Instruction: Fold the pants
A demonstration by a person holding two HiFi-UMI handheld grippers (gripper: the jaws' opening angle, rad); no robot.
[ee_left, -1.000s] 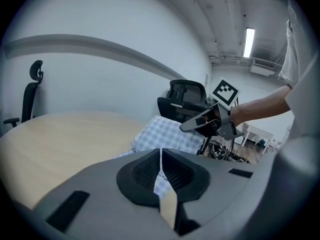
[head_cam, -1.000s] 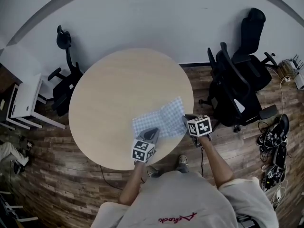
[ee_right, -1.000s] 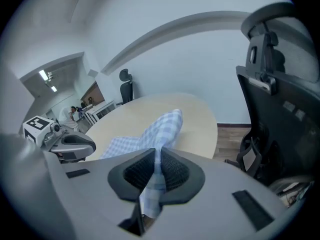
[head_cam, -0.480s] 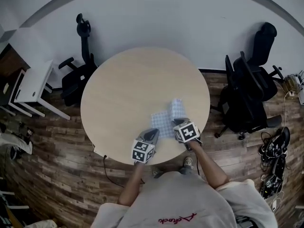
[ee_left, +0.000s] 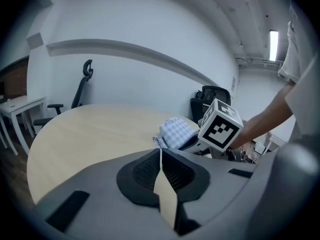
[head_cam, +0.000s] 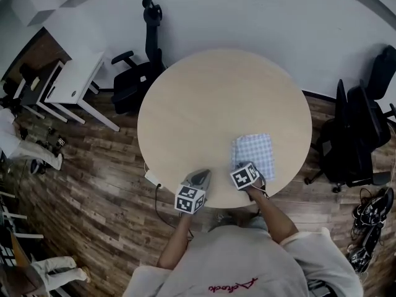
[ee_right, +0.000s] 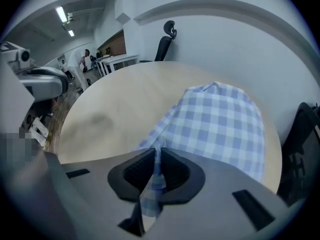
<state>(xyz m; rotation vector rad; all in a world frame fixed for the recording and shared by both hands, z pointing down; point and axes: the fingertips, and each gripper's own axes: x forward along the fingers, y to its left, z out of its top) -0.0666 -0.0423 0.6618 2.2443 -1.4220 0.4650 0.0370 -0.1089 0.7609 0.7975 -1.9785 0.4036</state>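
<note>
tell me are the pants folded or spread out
Folded: the pants lie as a compact rectangle near the edge of the table, with the right gripper shut on their near edge.

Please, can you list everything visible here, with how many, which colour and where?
table: 1, pale wood, round, centre
pants: 1, blue-and-white checked, folded, on the table near its right edge
office chairs: 3, black, one behind the table at left, two at right
desk: 1, white, upper left
shoes: a few, dark, on the floor at far right
floor: brown wood planks, round the table
bystander: 1, white top, far off near the desk
left claw: 1, grey, shut, empty, over the table's near edge
right claw: 1, grey, shut on the pants' near edge
</note>
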